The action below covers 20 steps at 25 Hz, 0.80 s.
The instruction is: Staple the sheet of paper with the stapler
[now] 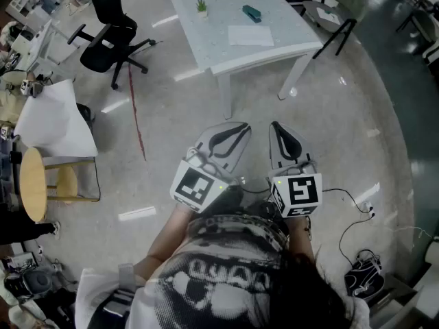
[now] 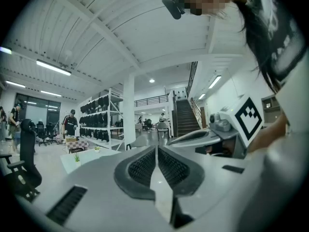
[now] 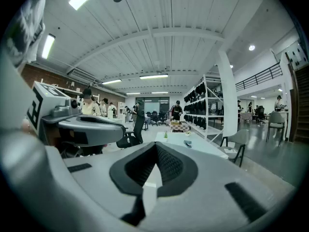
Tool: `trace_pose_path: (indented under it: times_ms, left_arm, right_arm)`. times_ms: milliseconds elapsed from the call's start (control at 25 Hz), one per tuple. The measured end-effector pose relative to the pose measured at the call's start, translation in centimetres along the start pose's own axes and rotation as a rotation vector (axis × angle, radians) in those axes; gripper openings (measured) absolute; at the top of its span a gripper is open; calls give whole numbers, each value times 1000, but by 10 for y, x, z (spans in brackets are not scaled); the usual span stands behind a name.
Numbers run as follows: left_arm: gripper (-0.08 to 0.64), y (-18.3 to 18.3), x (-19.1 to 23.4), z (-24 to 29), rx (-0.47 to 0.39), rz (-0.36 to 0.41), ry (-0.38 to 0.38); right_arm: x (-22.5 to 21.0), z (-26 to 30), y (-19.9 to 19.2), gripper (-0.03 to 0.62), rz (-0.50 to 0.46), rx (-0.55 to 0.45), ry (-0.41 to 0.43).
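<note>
A white table (image 1: 233,57) stands some way ahead of me. On it lie a teal stapler (image 1: 252,14) and a sheet of paper (image 1: 250,35), with a small potted plant (image 1: 202,5) near the far left corner. My left gripper (image 1: 236,127) and right gripper (image 1: 278,126) are held side by side close to my body, well short of the table. Both are shut with nothing between the jaws. In the left gripper view the pads of the left gripper (image 2: 157,151) meet. The right gripper (image 3: 155,149) points toward the table (image 3: 193,148) and the stapler (image 3: 187,143).
A black office chair (image 1: 110,26) stands left of the table, and a grey chair (image 1: 333,12) at its right. A round wooden stool (image 1: 33,184) and a white sheet-covered stand (image 1: 55,118) are at my left. Cables and a dark bag (image 1: 363,273) lie on the floor at lower right.
</note>
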<state>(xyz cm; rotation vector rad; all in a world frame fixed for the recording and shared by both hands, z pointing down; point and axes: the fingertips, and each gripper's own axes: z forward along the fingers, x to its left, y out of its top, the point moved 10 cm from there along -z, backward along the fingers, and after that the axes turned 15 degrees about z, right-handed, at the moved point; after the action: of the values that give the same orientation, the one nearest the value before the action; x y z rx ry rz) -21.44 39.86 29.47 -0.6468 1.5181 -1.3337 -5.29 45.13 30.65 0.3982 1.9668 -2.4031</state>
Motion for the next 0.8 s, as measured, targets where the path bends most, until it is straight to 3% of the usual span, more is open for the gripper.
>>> trace_pose_path:
  times_ms: [520,800]
  left_arm:
    - [15,-22,24,-9,-4,-5,-1]
    - [15,-36,40,5,9,-19,25]
  right_arm:
    - [0,10,-8,-3,45,-17,-97]
    - [-15,31,-4,-3,57,3,-86]
